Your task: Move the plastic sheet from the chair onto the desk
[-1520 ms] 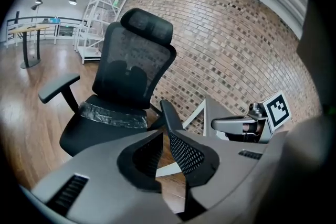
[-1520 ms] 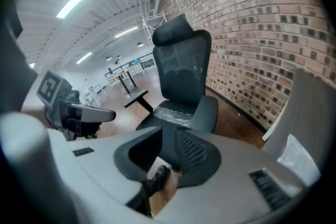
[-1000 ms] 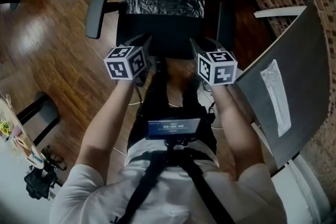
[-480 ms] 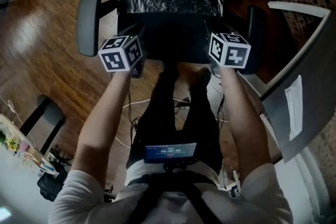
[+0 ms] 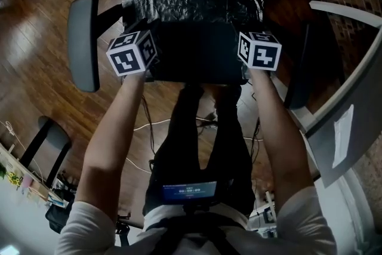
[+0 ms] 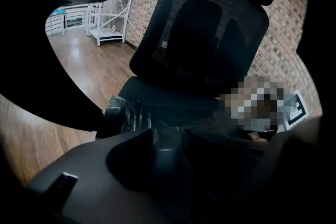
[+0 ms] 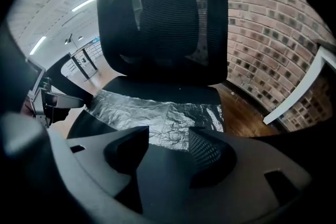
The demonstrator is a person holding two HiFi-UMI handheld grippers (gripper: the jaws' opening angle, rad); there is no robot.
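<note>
Plastic sheet (image 5: 191,6), crinkled, on mesh chair (image 5: 191,60)

Ahead of the dark grey right gripper (image 7: 168,136), the plastic sheet (image 7: 157,115) is a crinkled silvery grey with pale glints. It lies on the black chair (image 7: 163,23), whose back has a fine mesh weave. One pad (image 7: 207,147) of that gripper carries a dotted grid. Its cube (image 5: 259,51) is white with black square markers, like the one on the near-black left gripper (image 6: 167,138). Left of that gripper the floor (image 5: 42,27) is glossy brown planks. Right of the right gripper are a red-brown brick wall (image 7: 262,34) with pale mortar and a grey, white-edged desk (image 5: 361,98).
</note>
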